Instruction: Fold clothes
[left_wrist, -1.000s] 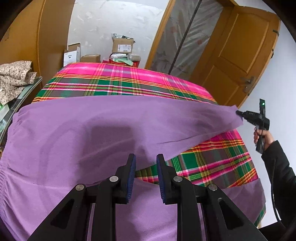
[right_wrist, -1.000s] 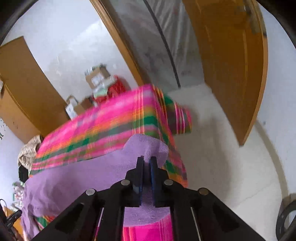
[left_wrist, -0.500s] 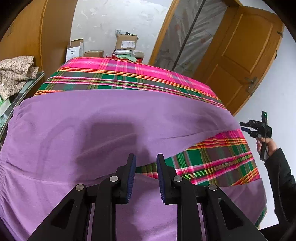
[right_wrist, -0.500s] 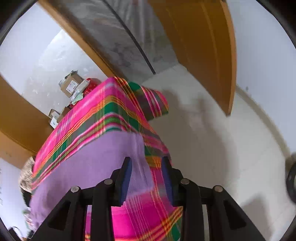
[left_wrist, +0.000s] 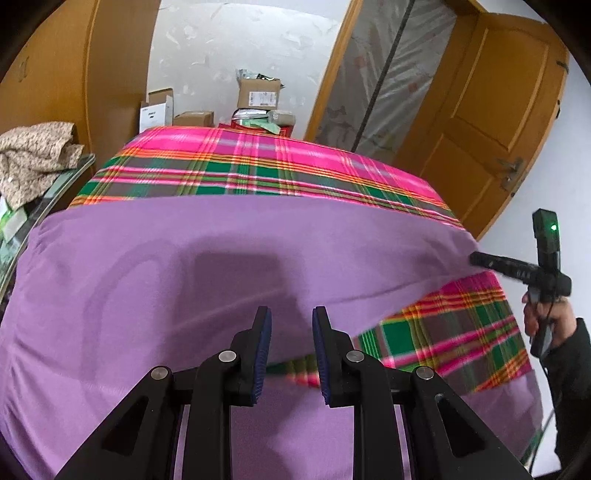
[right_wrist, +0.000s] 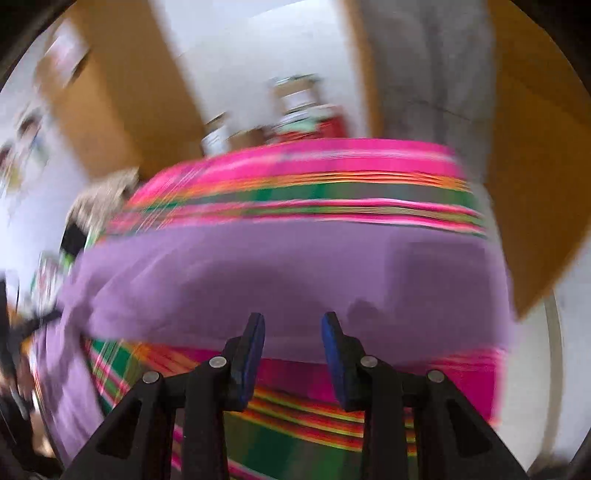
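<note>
A large purple garment (left_wrist: 177, 266) lies spread over a table covered with a pink and green plaid cloth (left_wrist: 258, 166). Its upper part is folded down, leaving a plaid gap toward the right. My left gripper (left_wrist: 290, 317) hovers open over the fold's lower edge, nothing between its blue pads. In the left wrist view my right gripper (left_wrist: 476, 258) shows at the garment's right edge, held by a hand. The right wrist view is blurred: the right gripper (right_wrist: 293, 323) stands open above the purple garment (right_wrist: 295, 273), holding nothing.
Cardboard boxes (left_wrist: 256, 94) are stacked beyond the table's far end. A crumpled floral cloth (left_wrist: 33, 155) sits on a glass shelf at the left. An orange wooden door (left_wrist: 491, 122) stands open at the right. A dark sleeve (left_wrist: 569, 362) is at the right edge.
The right gripper let go of the garment's corner, opened, and swung round to face the table. The lifted purple corner now lies flat. The left gripper stayed open in place.
</note>
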